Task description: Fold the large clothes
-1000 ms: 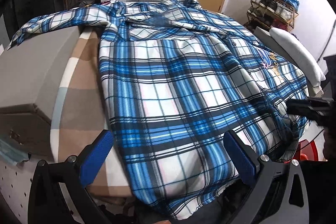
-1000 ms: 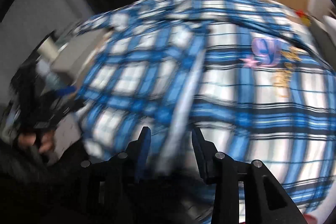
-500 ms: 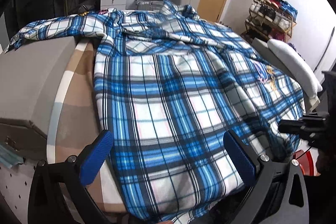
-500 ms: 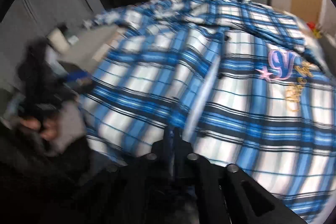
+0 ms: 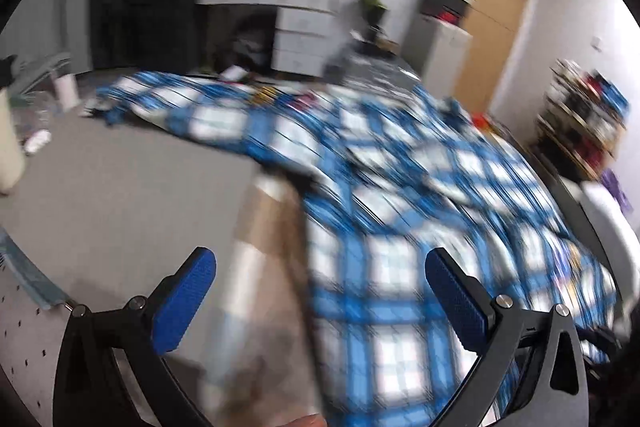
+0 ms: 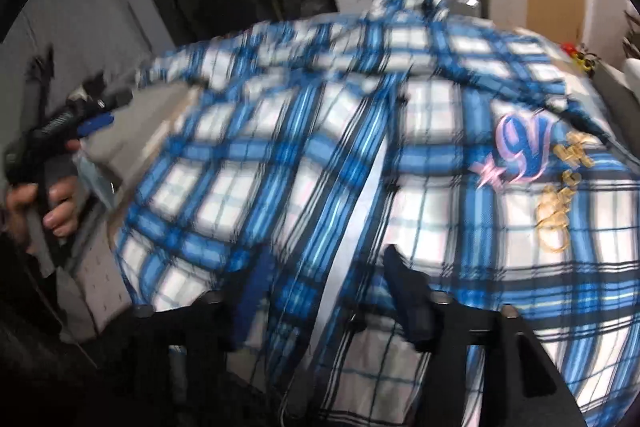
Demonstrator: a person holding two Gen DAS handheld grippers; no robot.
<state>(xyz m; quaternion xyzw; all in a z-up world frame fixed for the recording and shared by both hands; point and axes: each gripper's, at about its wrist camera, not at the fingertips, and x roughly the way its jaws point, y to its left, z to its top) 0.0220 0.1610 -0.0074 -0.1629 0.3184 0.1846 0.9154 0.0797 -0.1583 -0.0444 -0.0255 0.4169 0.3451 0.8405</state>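
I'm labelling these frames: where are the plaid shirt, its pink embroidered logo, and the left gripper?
plaid shirt (image 6: 248,187): right wrist view, front panel.
pink embroidered logo (image 6: 516,151): right wrist view, its large letter.
left gripper (image 5: 320,299): left wrist view, gap between its blue pads.

left gripper (image 5: 320,291) wide (empty), right gripper (image 6: 324,279) opening

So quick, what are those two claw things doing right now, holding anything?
Left gripper: open, holding nothing, above the plaid shirt.
Right gripper: jaws opening, shirt's front edge between them, not pinched.
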